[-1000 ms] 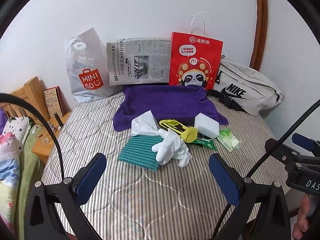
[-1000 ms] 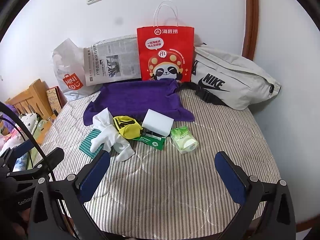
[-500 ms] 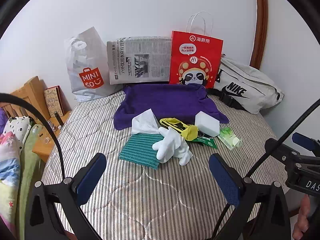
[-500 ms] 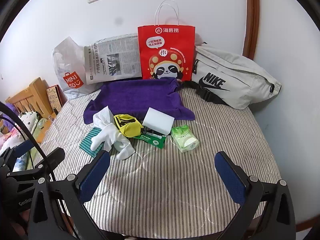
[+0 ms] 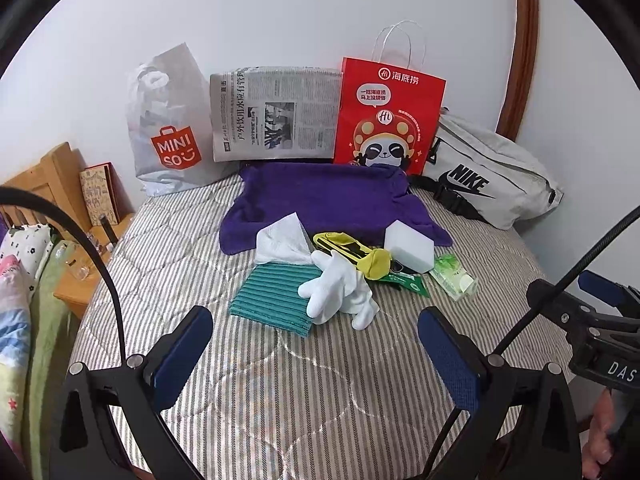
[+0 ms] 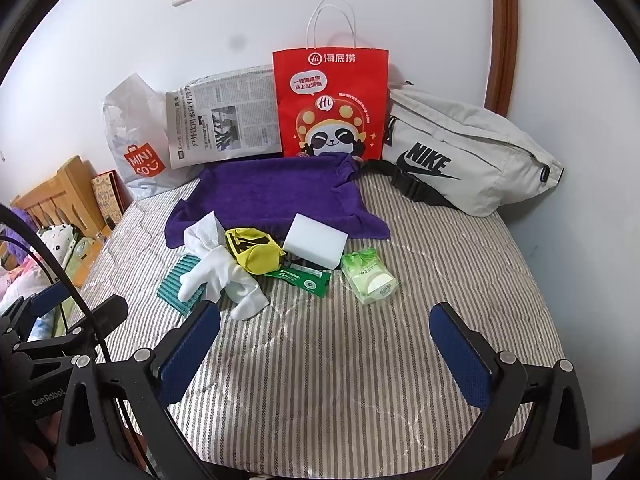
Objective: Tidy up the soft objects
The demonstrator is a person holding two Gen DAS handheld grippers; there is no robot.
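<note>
Both grippers, left [image 5: 316, 354] and right [image 6: 324, 350], spread wide, empty, barely nearer than a second ago. Soft pile, white glove [image 5: 340, 294] uppermost, mid-bed, untouched. Sorting not begun.

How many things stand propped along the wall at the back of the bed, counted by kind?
Bags: 3 (plastic bag, red paper bag, grey waist bag)
Newspapers: 1 (newspaper)
Total: 4
</note>
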